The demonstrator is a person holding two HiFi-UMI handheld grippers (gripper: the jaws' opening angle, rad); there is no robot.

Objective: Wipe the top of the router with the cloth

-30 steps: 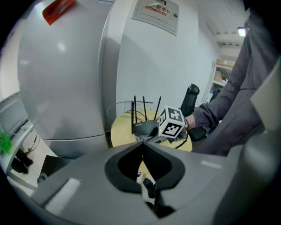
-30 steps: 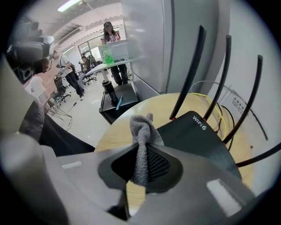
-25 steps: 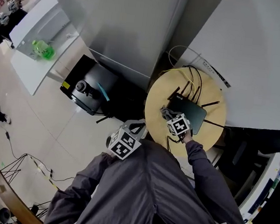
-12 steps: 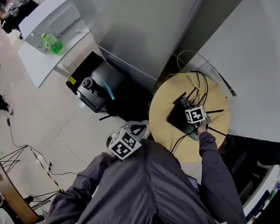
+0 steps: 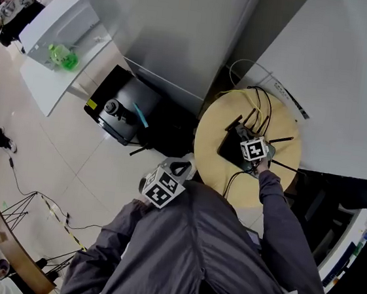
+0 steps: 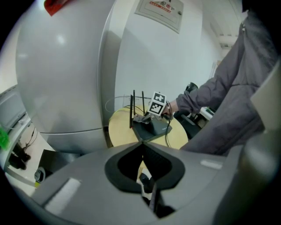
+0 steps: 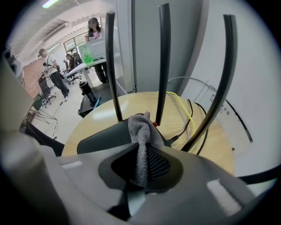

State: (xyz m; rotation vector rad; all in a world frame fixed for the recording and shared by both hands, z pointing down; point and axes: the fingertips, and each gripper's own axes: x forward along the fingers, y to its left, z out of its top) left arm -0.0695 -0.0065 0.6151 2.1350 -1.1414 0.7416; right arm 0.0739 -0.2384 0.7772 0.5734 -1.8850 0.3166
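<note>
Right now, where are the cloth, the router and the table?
cloth [image 7: 141,132], right gripper view, on its bunched grey fold.
router [image 7: 103,136], right gripper view, on its dark flat top.
table [image 7: 136,103], right gripper view, on bare wood behind the router.

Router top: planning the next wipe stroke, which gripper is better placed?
Right: the right gripper is shut on the cloth at the router; the left gripper is empty, far off.

A round wooden table [image 5: 210,154] has black and yellow cables [image 7: 189,115] trailing over its 12 o'clock edge. At its 9 o'clock a black machine [image 5: 119,106] sits on the floor. Farther off, at 10 o'clock, a white desk [image 5: 45,88] bears a green object [image 5: 61,55].
</note>
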